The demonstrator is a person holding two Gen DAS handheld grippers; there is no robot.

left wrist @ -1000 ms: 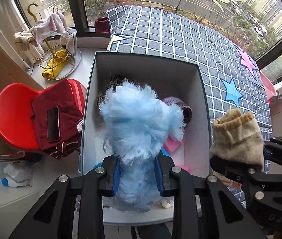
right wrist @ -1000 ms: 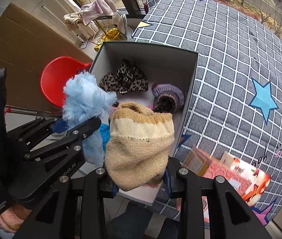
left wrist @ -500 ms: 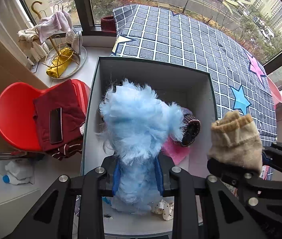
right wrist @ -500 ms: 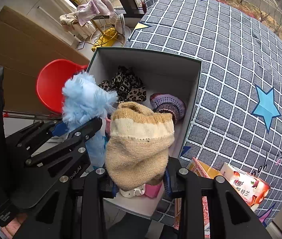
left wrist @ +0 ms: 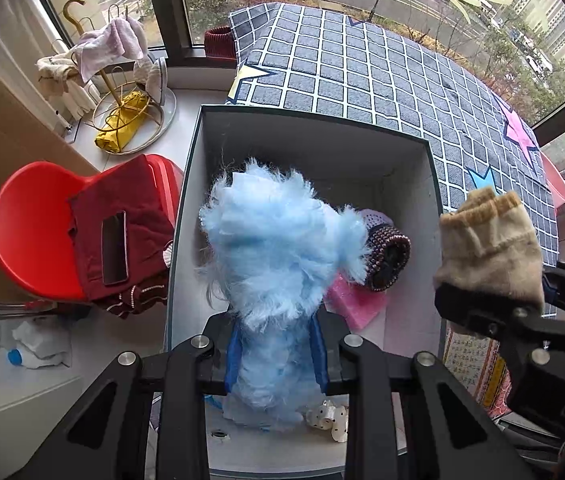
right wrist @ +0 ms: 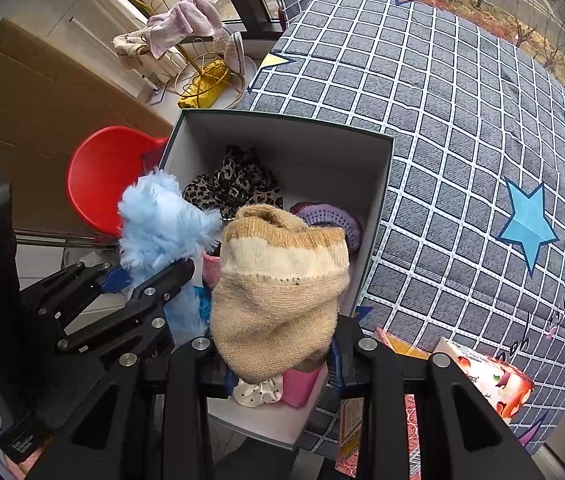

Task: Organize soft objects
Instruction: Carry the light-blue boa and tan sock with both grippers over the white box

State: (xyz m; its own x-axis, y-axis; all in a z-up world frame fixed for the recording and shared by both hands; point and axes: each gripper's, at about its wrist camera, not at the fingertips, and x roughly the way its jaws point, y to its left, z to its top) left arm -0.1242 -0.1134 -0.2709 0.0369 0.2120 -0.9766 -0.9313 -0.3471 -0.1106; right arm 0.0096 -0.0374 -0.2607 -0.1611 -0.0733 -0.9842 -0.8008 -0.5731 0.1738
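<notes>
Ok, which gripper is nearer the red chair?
Left. The left gripper, holding the blue fluffy item, hangs over the box on the red chair side; the right gripper is on the bed side.

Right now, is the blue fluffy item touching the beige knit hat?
Apart. In the left wrist view the blue fluffy item, clamped in the left gripper, and the beige knit hat in the right gripper have the box interior showing between them.

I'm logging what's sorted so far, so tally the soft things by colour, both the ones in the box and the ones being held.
Blue: 1, fluffy blue item
Beige: 1, knit sock
Leopard: 1, scrunchie
Purple: 1, knit item
Pink: 1, pink item
White dotted: 1, scrunchie
Total: 6
</notes>
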